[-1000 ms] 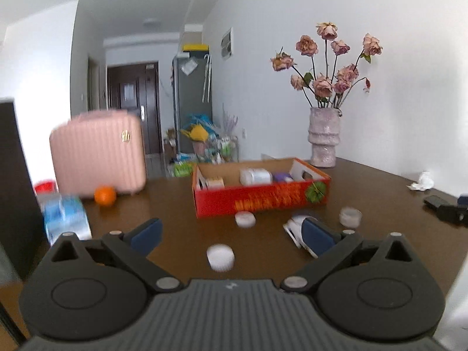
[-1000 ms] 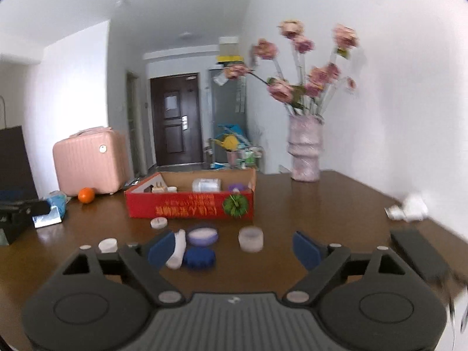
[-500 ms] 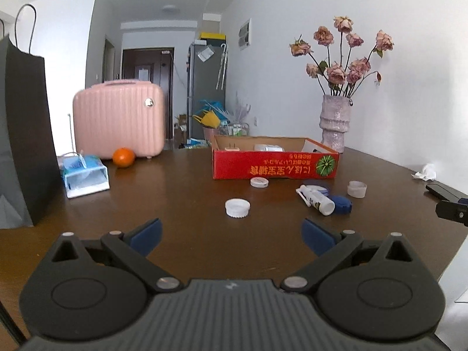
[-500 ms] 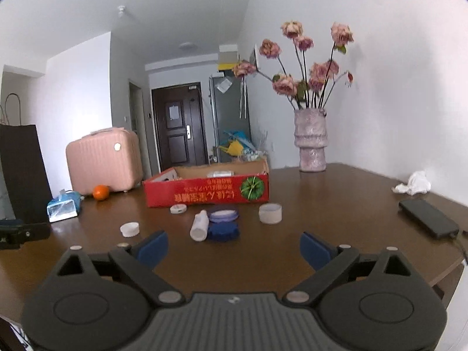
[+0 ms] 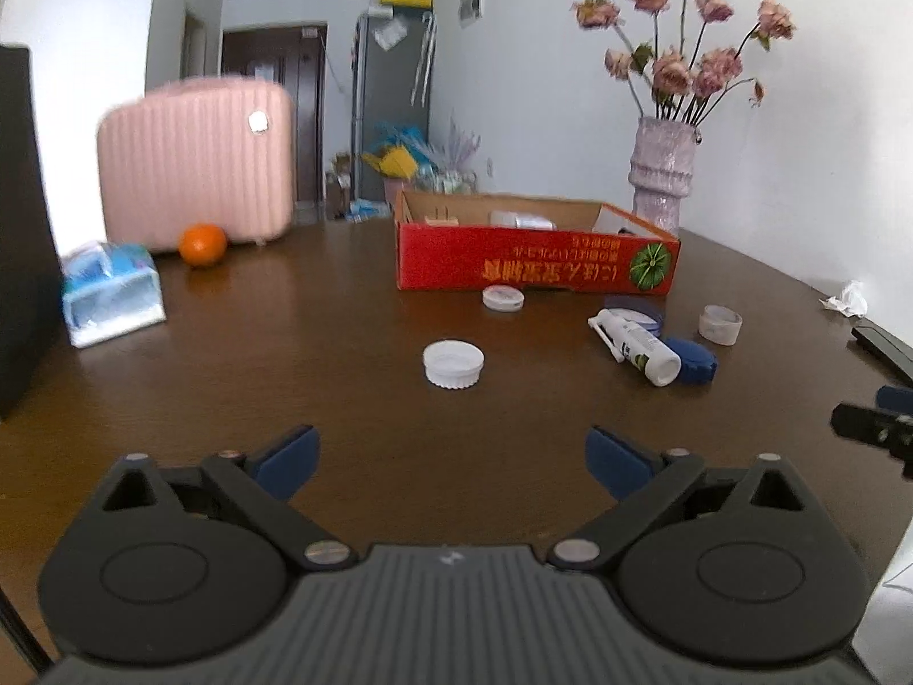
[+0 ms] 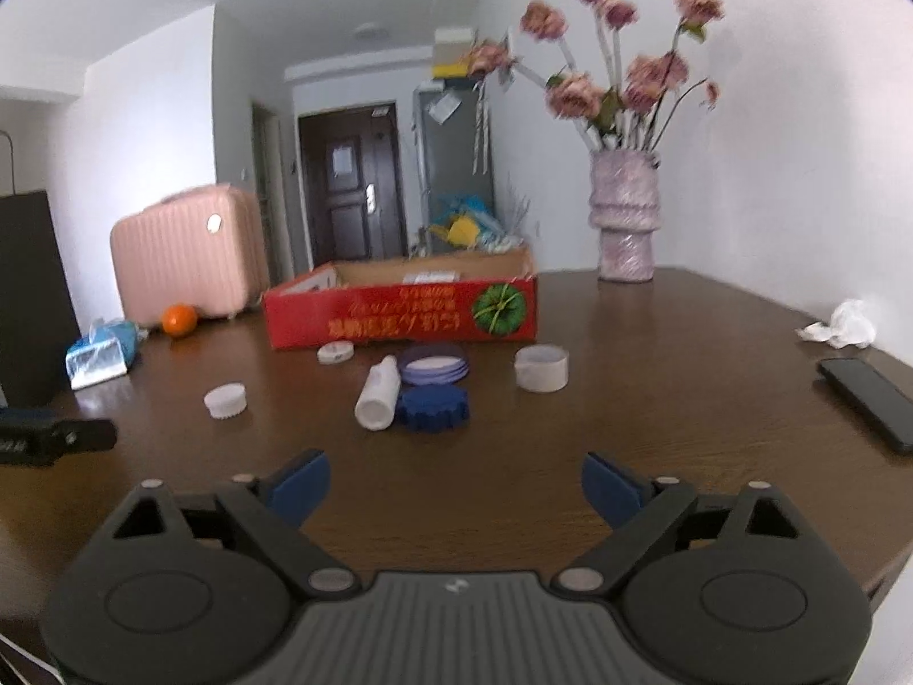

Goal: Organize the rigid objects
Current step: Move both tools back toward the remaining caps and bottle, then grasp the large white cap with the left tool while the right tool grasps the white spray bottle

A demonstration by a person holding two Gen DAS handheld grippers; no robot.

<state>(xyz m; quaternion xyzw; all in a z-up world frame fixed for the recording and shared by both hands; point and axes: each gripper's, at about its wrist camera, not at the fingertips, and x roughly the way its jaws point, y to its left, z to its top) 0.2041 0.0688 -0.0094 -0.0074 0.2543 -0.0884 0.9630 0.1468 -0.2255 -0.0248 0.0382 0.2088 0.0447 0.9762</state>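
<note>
The left hand-held gripper hangs over the brown table. Its jaws are wide apart and are closing a little, with nothing between them. The right hand-held gripper is in the same condition: jaws wide, closing slightly, only bare table between its blue pads.

The task's things lie loose on the table in front of a red box. A white cap lies alone, straight ahead of the left hand-held gripper. A smaller white lid lies just beside the front wall of the box. More to the right, a white bottle lies on its side, touching a dark blue cap and a pale violet lid. A short white ring-shaped cup stands apart from them, to the right.

Some small things are inside the box, but they are too hidden to name.

At the far left a pink case, an orange and a blue tissue pack are well apart from the loose things. A vase with flowers stands behind the box. A phone and a crumpled tissue are near the right edge.
</note>
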